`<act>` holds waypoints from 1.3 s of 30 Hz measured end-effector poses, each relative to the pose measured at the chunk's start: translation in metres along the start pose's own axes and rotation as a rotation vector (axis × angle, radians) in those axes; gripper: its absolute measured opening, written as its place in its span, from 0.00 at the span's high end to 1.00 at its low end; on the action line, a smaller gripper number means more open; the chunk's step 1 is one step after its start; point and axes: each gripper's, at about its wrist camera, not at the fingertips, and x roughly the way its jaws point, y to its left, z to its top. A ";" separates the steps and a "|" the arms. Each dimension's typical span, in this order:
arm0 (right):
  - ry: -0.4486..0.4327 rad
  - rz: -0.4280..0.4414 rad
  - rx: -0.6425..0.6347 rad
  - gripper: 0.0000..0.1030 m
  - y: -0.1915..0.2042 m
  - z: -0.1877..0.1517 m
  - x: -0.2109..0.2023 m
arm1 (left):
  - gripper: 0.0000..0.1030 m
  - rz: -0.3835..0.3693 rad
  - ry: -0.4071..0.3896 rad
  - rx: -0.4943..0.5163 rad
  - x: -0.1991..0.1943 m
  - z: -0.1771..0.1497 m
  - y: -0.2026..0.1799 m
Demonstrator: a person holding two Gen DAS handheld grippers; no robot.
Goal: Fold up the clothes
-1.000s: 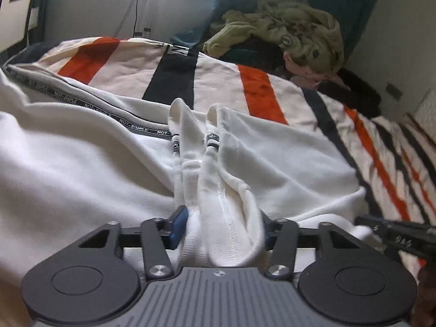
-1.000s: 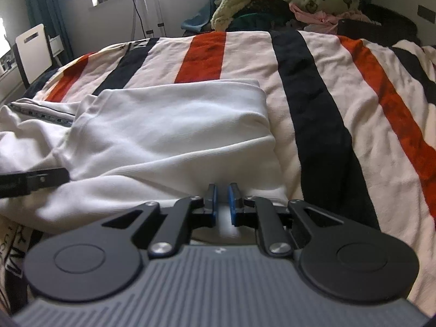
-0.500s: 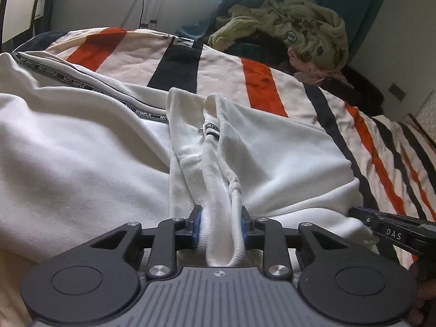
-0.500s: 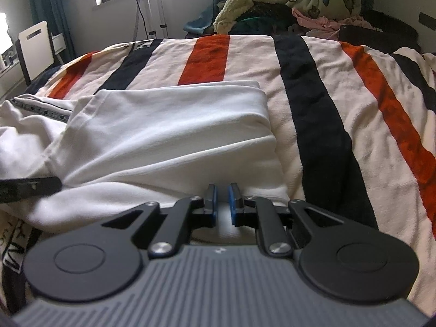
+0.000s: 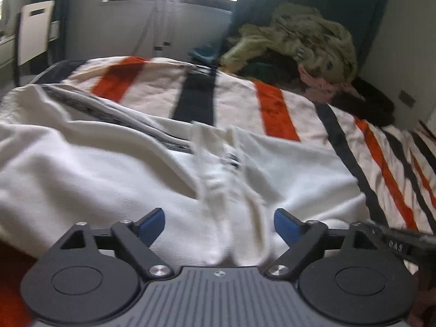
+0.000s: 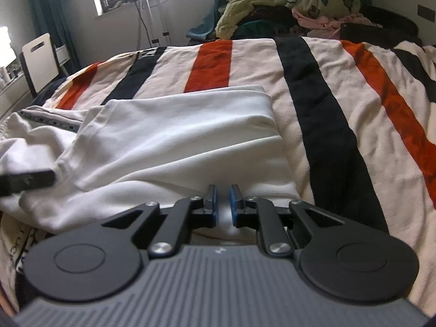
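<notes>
A white garment [image 5: 90, 179] with a black lettered stripe lies on the striped bed; it also shows in the right wrist view [image 6: 174, 133]. My left gripper [image 5: 219, 222] is open, its blue pads wide apart on either side of a bunched white fold [image 5: 234, 207] that rests loose between them. My right gripper [image 6: 223, 203] is nearly shut, pinching the garment's near hem. The left gripper's tip [image 6: 27, 181] shows at the left of the right wrist view, and the right gripper's tip [image 5: 400, 241] shows at the right of the left wrist view.
The striped bedspread [image 6: 321, 87] in white, orange and black covers the bed. A pile of clothes [image 6: 294, 2] sits at the far end. A white chair [image 6: 41, 60] and a metal stand [image 6: 152, 11] are by the window on the left.
My left gripper has opened and let go of the bunched white fold, and it has lifted back a little. My right gripper stays pinched on the hem.
</notes>
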 end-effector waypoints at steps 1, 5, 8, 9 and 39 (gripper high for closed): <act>-0.002 0.000 0.001 0.87 0.000 0.000 -0.002 | 0.10 0.024 0.004 -0.026 -0.007 0.002 0.010; -0.018 0.010 0.013 0.86 -0.001 -0.001 -0.010 | 0.06 0.112 0.031 -0.191 -0.031 0.012 0.069; -0.034 0.024 0.017 0.86 -0.001 -0.001 -0.018 | 0.04 0.154 0.027 -0.303 -0.051 0.020 0.114; -0.039 0.029 0.016 0.86 0.000 -0.001 -0.020 | 0.03 0.162 0.026 -0.342 -0.057 0.022 0.129; -0.061 0.063 0.025 0.25 0.015 0.001 -0.016 | 0.43 0.188 -0.128 -0.937 -0.029 0.005 0.293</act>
